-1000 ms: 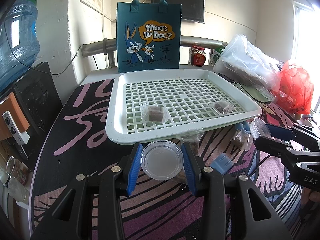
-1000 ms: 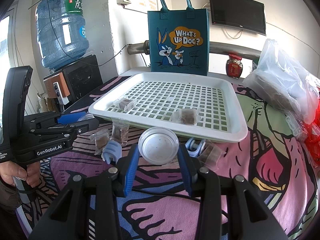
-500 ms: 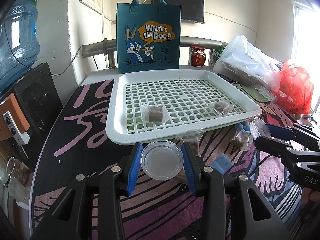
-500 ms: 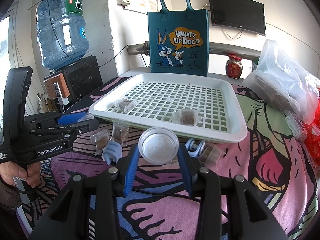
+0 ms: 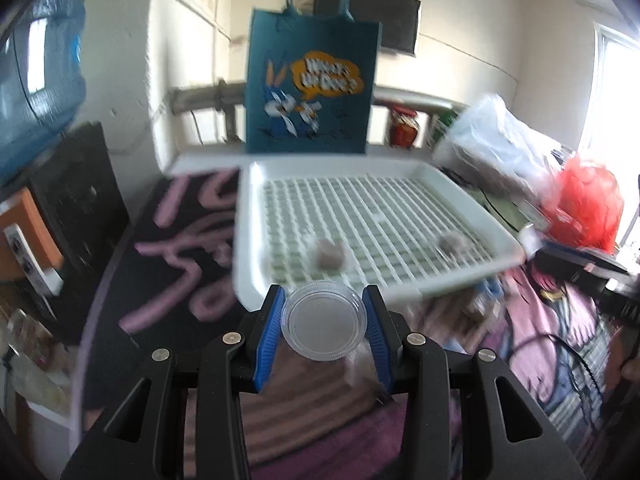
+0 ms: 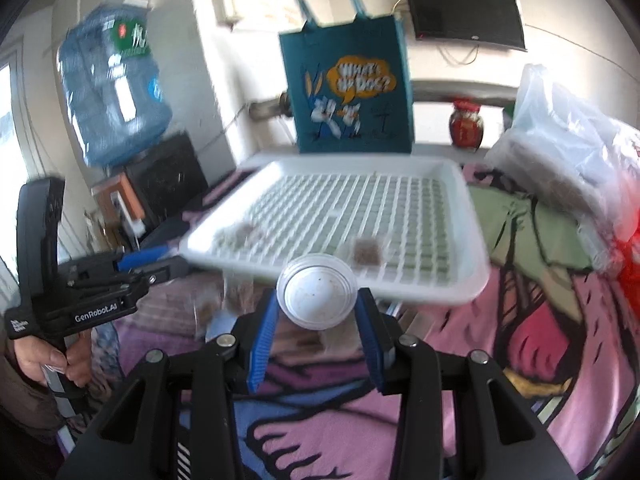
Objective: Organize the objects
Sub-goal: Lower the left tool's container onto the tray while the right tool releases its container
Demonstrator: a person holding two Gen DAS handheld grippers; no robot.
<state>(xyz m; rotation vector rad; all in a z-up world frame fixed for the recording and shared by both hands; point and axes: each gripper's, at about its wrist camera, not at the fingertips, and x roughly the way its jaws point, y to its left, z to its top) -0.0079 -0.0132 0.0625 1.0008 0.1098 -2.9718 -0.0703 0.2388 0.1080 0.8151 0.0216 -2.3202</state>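
we grip a clear lid (image 5: 324, 321) in our left gripper (image 5: 324, 326) and a white cup (image 6: 317, 297) in our right gripper (image 6: 316, 316), both near the slotted tray (image 5: 472, 204). two packets (image 5: 329, 254) lie in it; others, blurred, remain on the cloth.

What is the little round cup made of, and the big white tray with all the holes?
The little round cup in the left gripper looks like thin clear plastic: the table shows through it and its rim shines. The white tray looks like stiff molded plastic with a smooth, slightly glossy finish and an even grid of holes.
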